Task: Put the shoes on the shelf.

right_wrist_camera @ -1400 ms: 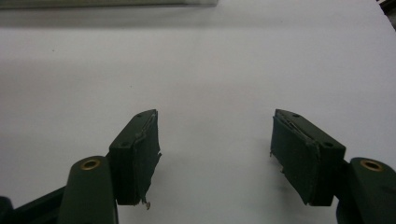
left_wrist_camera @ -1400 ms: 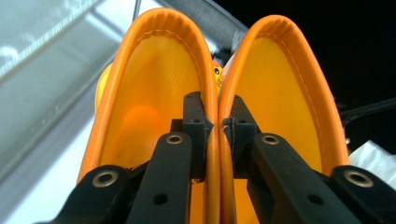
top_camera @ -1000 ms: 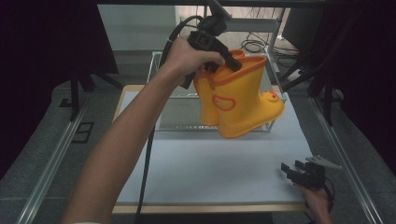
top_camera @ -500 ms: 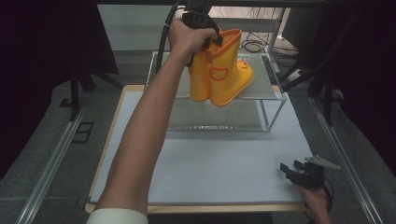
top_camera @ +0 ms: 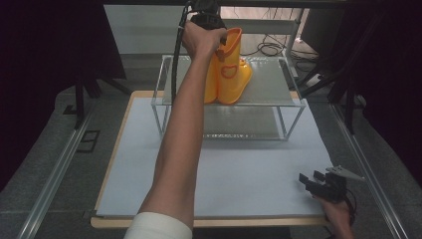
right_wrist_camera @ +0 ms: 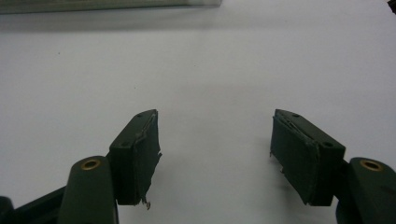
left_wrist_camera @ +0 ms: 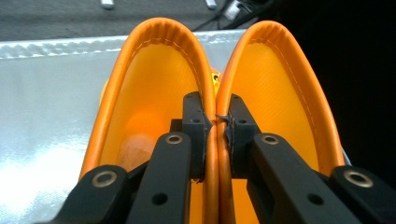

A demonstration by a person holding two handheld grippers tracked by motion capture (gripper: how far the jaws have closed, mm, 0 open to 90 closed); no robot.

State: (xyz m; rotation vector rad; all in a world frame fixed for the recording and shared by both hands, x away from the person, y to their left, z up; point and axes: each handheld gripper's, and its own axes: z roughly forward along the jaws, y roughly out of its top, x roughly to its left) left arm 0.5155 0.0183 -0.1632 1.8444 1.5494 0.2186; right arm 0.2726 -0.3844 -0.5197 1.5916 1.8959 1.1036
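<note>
Boots (top_camera: 226,69), glossy ribbed orange rubber

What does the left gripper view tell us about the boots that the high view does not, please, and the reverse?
Left gripper view: the left gripper clamps the two touching inner rims of the orange boots together, one jaw inside each opening, and you see down into the shafts.

High view: the boots stand on the top shelf of the wire rack on the white mat; the right gripper sits open and empty near the mat's front right corner.

Both: the orange pair, held at the top, over the silvery shelf.
</note>
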